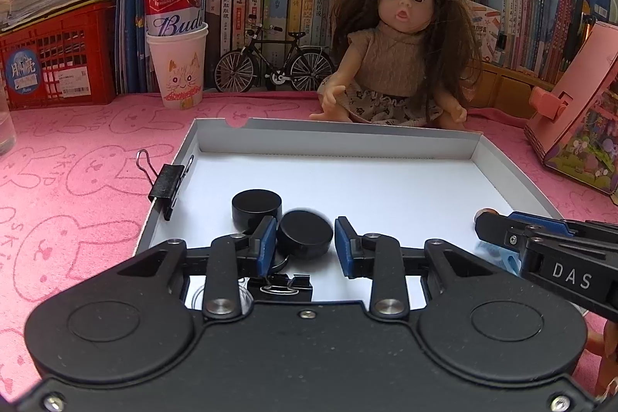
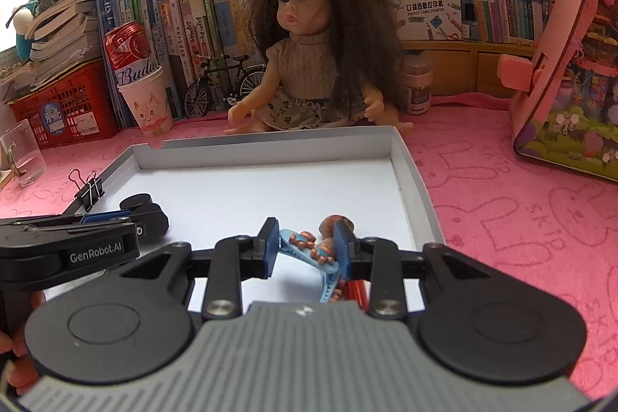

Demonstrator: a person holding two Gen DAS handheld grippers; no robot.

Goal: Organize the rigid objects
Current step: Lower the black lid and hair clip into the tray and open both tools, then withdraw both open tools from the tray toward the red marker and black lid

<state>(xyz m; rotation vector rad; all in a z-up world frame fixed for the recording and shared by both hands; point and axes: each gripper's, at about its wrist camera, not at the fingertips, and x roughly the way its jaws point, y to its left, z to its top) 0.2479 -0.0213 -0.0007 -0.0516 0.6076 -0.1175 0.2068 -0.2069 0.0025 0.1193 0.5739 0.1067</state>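
A white shallow tray (image 1: 347, 130) lies on the pink cloth. Low over its near left part, my left gripper (image 1: 306, 244) is open around a black disc (image 1: 305, 234). The disc leans on the left pad, with a thin gap at the right pad. A second black disc (image 1: 257, 209) sits just behind. A black binder clip (image 1: 168, 186) grips the tray's left wall, and another clip (image 1: 282, 286) lies under the jaws. Over the tray's (image 2: 270, 141) near right part, my right gripper (image 2: 307, 250) is shut on a light-blue strip with small bear figures (image 2: 313, 250), which reaches from pad to pad.
A doll (image 1: 401, 37) sits behind the tray. A paper cup with a red can (image 1: 177, 64), a model bicycle (image 1: 274, 64) and a red crate (image 1: 58, 64) stand at back left. A pink toy house (image 2: 567, 83) is at right. Bookshelves close the back.
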